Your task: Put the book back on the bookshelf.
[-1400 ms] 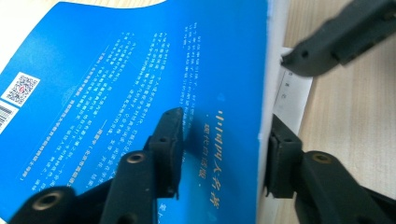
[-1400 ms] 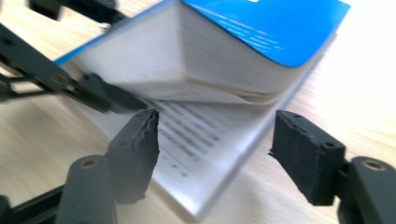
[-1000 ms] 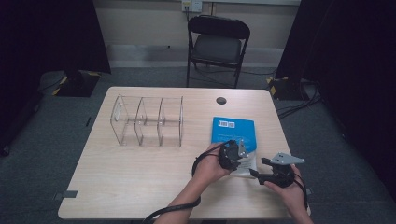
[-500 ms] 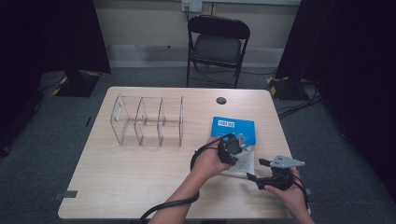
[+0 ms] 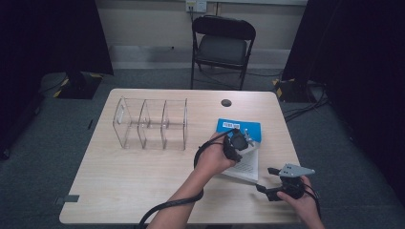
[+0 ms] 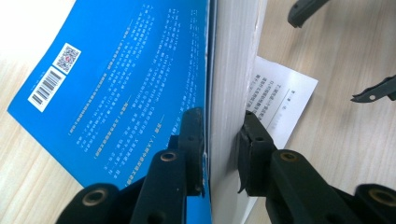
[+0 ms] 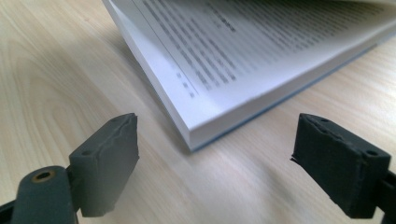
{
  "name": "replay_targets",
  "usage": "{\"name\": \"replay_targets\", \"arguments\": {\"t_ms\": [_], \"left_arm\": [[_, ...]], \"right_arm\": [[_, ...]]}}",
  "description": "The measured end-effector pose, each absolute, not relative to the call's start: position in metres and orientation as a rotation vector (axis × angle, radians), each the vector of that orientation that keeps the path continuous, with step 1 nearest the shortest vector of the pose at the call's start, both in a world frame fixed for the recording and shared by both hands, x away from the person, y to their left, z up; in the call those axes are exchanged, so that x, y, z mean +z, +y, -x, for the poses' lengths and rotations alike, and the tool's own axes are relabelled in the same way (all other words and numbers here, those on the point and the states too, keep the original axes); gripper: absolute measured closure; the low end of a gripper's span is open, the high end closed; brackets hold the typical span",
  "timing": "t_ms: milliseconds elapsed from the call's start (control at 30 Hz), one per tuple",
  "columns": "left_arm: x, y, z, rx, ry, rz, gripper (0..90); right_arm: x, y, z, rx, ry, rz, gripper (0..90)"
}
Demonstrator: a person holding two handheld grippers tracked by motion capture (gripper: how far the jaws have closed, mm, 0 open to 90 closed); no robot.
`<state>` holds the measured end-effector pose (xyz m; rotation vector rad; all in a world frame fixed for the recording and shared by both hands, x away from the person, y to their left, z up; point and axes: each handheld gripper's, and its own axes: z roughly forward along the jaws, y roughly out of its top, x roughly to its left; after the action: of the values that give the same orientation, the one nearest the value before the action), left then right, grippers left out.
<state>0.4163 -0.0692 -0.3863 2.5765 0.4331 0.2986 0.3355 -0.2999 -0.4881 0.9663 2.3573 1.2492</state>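
a blue-covered book [image 5: 239, 143] is seen on the wooden table [image 5: 143, 181], partly opened. in the left gripper view the left gripper [image 6: 219, 149] is clamped on a raised block of the book's pages together with the blue back cover [image 6: 126, 74], one jaw pressed on the cover and the other on the white page edges [image 6: 231, 70]. the lower part of that block is cut off by the frame, and the jaws' bases are hidden at the bottom edge. beyond the far jaw a printed page [image 6: 280, 98] is seen lying flat, its text too small to be read. a barcode and a square code are seen on the cover, though the fine print cannot be made out.

in the high view the left gripper [image 5: 237, 143] is held over the book, so much of the book is covered by the hand and tool.

the right gripper [image 7: 215, 149] is held spread wide, grasping nothing. just ahead of it, between its jaws, the corner of the book [image 7: 196, 130] is seen, apart from both pads. the lines of print there are blurred, and the far part of the book is cut off at the top of the frame. in the high view the right gripper [image 5: 270, 181] is near the book's near corner.

a clear plastic rack [image 5: 150, 123] stands well away from the left gripper.
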Motion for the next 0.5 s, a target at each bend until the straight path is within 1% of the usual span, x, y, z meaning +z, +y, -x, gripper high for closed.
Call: {"name": "replay_targets", "arguments": {"t_ms": [500], "left_arm": [[-0.36,-0.069,-0.423,0.283,0.492,-2.604,75.7]], "right_arm": [[-0.496,-0.29,-0.337,1.167,2.389,-0.908,13.7]]}}
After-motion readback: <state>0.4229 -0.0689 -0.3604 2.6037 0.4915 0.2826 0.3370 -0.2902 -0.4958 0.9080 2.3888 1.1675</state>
